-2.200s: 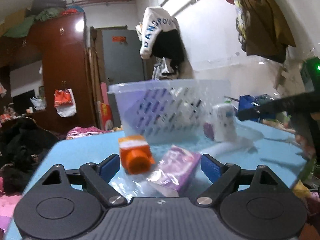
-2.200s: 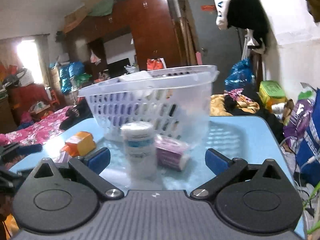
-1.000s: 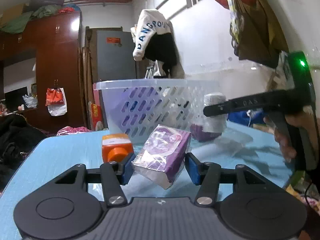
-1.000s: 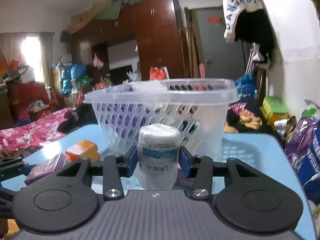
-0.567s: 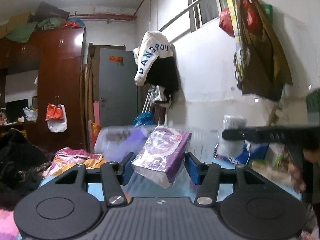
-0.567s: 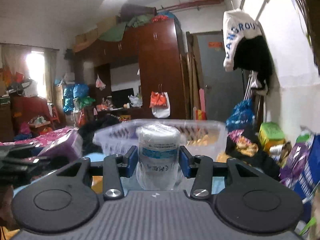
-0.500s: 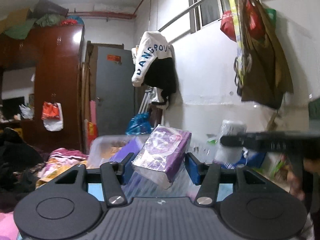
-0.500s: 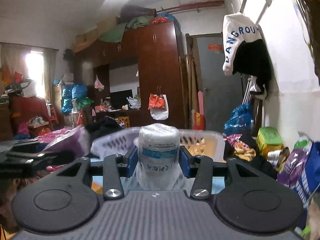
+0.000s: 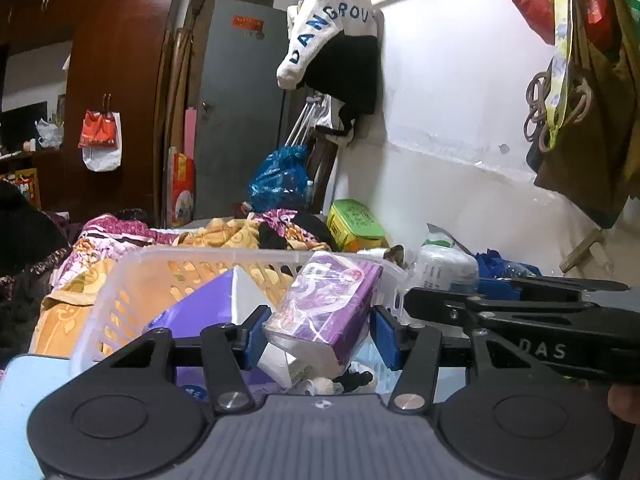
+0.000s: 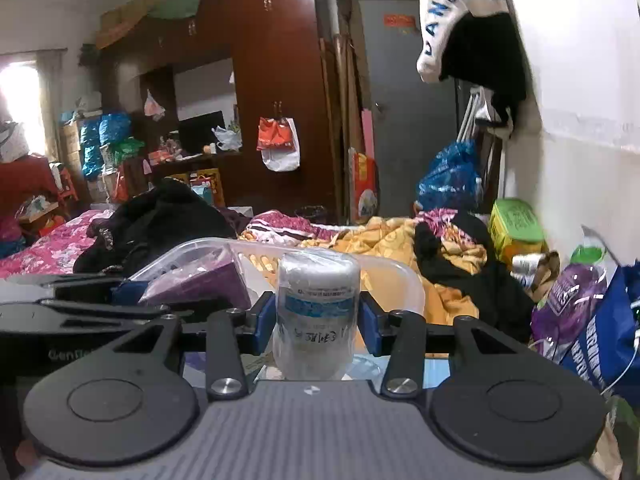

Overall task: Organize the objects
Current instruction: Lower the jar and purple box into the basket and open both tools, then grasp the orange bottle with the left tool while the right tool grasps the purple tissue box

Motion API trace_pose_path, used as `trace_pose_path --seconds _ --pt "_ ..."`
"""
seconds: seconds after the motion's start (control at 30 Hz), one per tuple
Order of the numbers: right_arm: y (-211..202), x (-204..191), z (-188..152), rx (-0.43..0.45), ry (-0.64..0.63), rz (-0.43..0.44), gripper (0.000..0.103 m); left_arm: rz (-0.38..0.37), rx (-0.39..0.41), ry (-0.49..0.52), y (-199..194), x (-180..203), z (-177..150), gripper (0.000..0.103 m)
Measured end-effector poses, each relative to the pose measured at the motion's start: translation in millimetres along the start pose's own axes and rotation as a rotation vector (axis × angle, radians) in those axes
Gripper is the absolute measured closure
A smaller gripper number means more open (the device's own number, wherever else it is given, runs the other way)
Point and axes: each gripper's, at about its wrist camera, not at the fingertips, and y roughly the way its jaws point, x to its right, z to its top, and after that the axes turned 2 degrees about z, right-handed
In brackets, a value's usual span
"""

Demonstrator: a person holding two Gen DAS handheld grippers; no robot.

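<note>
From my left wrist camera, my left gripper (image 9: 318, 330) sits at 6 o'clock in the view. Its blue pads (image 9: 253, 336) are closed firmly on a purple packet (image 9: 326, 306) wrapped in clear film. The packet tilts, its top leaning toward 1 o'clock. It hangs over a white plastic basket (image 9: 120, 300), which spreads from 9 o'clock to the centre. Inside the basket, at about 8 o'clock from the packet, stands a purple and white box (image 9: 208, 308). At 3 o'clock, my right gripper (image 9: 492, 296) reaches in from the right edge, with a white jar (image 9: 446, 270) showing just above its black fingers.

From my right wrist camera, my left gripper (image 10: 100, 300) enters at 9 o'clock, with the purple packet (image 10: 200, 278) at its tip. At the centre, my right gripper (image 10: 316, 322) has its blue pads (image 10: 265, 320) pressed against both sides of the white jar (image 10: 316, 312), which stands upright and wears a blue label. The basket's rim (image 10: 392, 276) curves behind the jar, from 10 o'clock round to 2 o'clock. Both held things are above the basket's near edge. A small strip of blue table (image 10: 436, 368) shows just below the right pad.
</note>
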Motion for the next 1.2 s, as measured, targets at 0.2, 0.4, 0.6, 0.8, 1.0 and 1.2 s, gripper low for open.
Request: trace_pose_path --seconds 0.2,0.4,0.6,0.8,1.0,1.2 --pt "2.0 5.4 -1.3 -0.015 0.016 -0.01 0.056 0.019 -0.004 -0.014 5.6 0.9 -3.1 0.045" --pt "3.6 8.5 0.2 -0.022 0.035 -0.008 0.044 0.036 0.052 -0.026 2.5 -5.0 0.1 0.03" --pt "-18.1 15.1 -5.1 0.046 0.063 -0.011 0.007 0.015 0.088 -0.026 -14.9 -11.9 -2.1 0.011" --pt "-71.2 6.6 -51.8 0.185 0.019 0.027 0.0 0.058 0.148 0.117 -64.1 -12.4 -36.7 0.011" --pt "-60.9 13.7 -112.5 0.084 0.087 0.047 0.0 0.154 0.194 0.091 -125.8 -38.0 -111.5 0.011" --pt "-20.9 13.0 -115.9 -0.047 0.132 0.043 0.0 0.204 0.101 0.012 -118.9 -68.6 -136.0 0.011"
